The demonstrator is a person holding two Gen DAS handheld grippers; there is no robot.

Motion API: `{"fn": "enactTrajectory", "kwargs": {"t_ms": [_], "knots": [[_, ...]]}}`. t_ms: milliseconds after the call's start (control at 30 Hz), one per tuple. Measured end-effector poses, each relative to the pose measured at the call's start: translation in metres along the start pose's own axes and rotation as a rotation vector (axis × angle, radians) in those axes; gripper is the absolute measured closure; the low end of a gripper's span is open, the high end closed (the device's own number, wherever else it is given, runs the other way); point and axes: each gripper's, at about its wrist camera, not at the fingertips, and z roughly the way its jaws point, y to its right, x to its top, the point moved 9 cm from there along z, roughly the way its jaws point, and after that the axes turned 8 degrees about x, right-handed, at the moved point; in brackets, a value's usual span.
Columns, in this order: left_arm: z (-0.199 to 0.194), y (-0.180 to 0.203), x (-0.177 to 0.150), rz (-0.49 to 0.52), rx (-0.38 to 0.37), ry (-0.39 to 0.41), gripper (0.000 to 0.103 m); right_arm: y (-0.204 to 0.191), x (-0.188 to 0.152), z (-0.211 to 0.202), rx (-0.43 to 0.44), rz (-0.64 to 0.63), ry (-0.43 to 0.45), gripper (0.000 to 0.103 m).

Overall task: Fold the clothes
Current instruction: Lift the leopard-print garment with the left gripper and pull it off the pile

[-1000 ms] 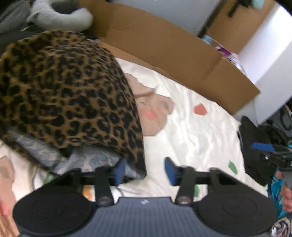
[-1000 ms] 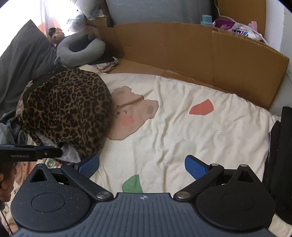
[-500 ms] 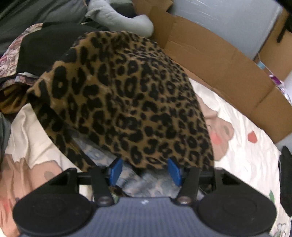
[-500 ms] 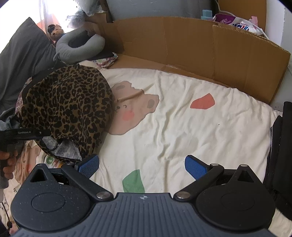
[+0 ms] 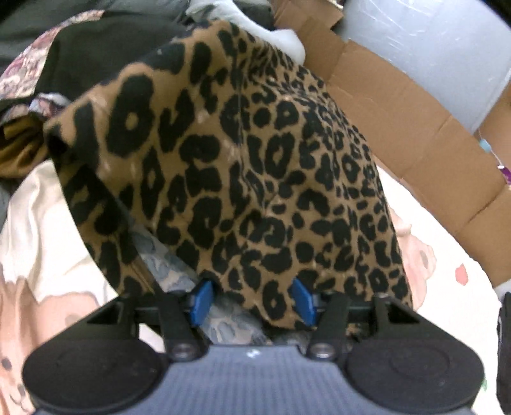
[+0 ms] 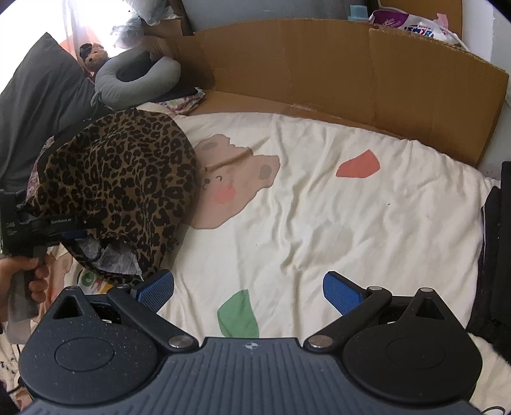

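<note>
Left tongs [image 5: 252, 295], standing apart against the leopard-print garment's [image 5: 255, 166] hem, are risking pinching the grey patterned cloth [image 6: 110, 257] beneath; right tongs [image 6: 249, 289] are hovering spread beside it.

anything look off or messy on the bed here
Yes: the leopard-print garment sits bunched in a heap at the left edge of the cream bedsheet, with grey patterned fabric spilling from under its hem. Nothing looks torn or spilled.

left gripper [image 6: 68, 234] side: small white brand print, too blurred to read | far-right packet [image 6: 412, 27]: lettering illegible
</note>
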Motion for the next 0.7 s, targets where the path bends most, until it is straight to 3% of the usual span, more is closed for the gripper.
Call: {"fn": "enactTrajectory", "kwargs": {"t_ms": [33, 100, 200, 400, 700], "knots": [[-0.001, 0.0, 0.001, -0.008, -0.006, 0.005, 0.057, -0.001, 0.0, 0.0, 0.003, -0.002, 0.0, 0.001], [-0.007, 0.004, 0.002, -0.007, -0.036, 0.023, 0.078, -0.002, -0.001, 0.0, 0.007, -0.002, 0.001, 0.001], [-0.015, 0.012, 0.002, 0.019, -0.053, 0.059, 0.093, -0.001, -0.002, 0.0, 0.008, 0.002, 0.004, 0.001], [-0.035, 0.029, 0.009, 0.063, -0.052, 0.154, 0.102, 0.002, -0.003, 0.001, 0.002, 0.018, 0.0, 0.001], [-0.073, 0.096, -0.008, 0.214, -0.212, 0.178, 0.103, 0.0, 0.004, -0.002, 0.07, 0.1, 0.003, 0.001]]}}
